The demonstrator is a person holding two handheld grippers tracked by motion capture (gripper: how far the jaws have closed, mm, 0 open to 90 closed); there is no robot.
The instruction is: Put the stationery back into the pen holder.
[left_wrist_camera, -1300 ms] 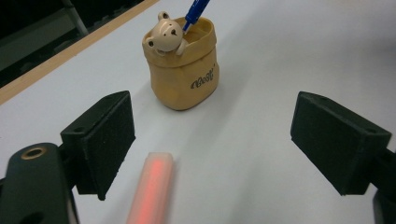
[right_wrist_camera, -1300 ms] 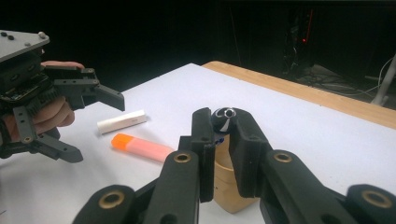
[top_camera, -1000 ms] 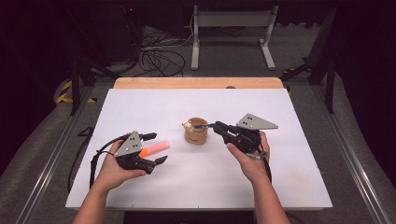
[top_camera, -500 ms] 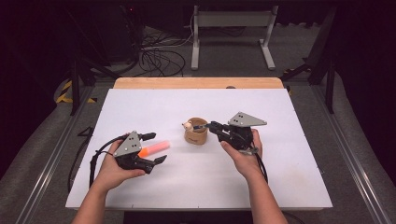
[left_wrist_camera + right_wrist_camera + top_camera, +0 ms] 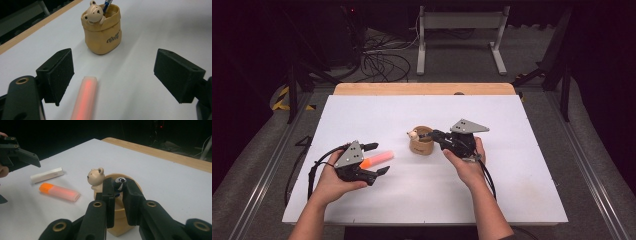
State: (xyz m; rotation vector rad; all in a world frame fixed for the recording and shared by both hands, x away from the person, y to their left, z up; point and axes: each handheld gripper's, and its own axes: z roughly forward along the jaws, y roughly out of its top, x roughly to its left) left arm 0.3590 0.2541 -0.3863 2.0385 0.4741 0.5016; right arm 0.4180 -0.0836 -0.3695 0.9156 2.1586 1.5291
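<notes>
A tan pen cup (image 5: pixel 422 145) with a small bear figure (image 5: pixel 412 134) on its rim stands mid-table. My right gripper (image 5: pixel 436 135) reaches over its right rim, shut on a blue pen (image 5: pixel 119 181) whose lower end dips into the cup (image 5: pixel 122 213); the pen (image 5: pixel 107 4) sticks up behind the bear (image 5: pixel 93 13). A pink highlighter with an orange cap (image 5: pixel 379 159) lies left of the cup. My left gripper (image 5: pixel 379 158) is open around it, and the highlighter (image 5: pixel 85 100) rests on the table between the jaws, closer to the left pad (image 5: pixel 60 75), which is not touching it.
A white stick-shaped item (image 5: pixel 47 175) lies beyond the highlighter (image 5: pixel 60 192), near my left gripper (image 5: pixel 15 150). The white tabletop (image 5: pixel 512 190) has a wooden strip (image 5: pixel 424 88) along its far edge. Cables and stand legs sit on the dark floor behind.
My right gripper has moved left and a little down with the pen, so its tips now sit over the cup's rim. The left hand and highlighter have stayed put.
</notes>
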